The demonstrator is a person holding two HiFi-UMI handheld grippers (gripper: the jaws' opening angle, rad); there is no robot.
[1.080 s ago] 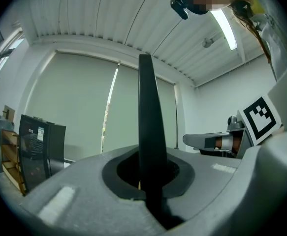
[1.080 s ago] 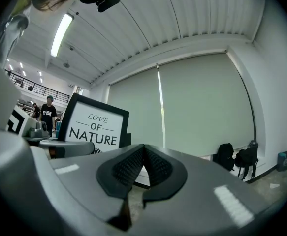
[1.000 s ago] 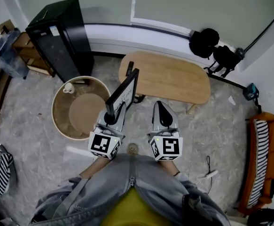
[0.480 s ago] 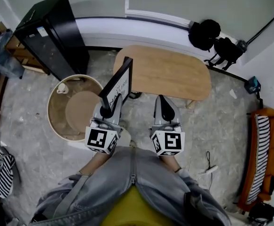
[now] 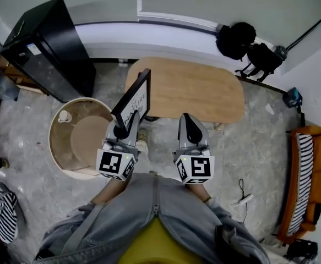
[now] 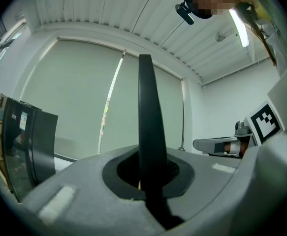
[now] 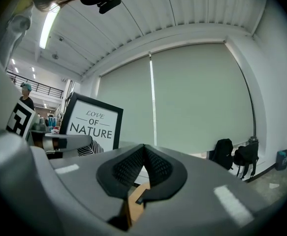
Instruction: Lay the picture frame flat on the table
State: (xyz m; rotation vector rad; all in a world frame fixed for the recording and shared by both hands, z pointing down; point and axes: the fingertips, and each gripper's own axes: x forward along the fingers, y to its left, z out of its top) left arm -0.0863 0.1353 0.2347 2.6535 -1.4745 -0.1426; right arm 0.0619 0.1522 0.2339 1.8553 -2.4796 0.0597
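A black picture frame (image 5: 134, 100) with a white print stands upright in the air, clamped by its lower edge in my left gripper (image 5: 123, 130), which is shut on it. In the left gripper view the frame (image 6: 150, 136) shows edge-on, a dark bar rising from between the jaws. From the right gripper view I see the frame's (image 7: 92, 127) face with its lettering. My right gripper (image 5: 186, 126) is shut and holds nothing, level with the left one. Both hover over the floor just short of the oval wooden table (image 5: 204, 89).
A round wooden side table (image 5: 79, 139) with a small cup stands at the left. A black cabinet (image 5: 45, 45) is at the far left. Black bags (image 5: 247, 45) lie by the back wall, and an orange sofa (image 5: 306, 186) stands at the right.
The view has shifted so the table and both grippers sit slightly further left and nearer; the frame stays clamped upright in the left gripper. Both jaws unchanged.
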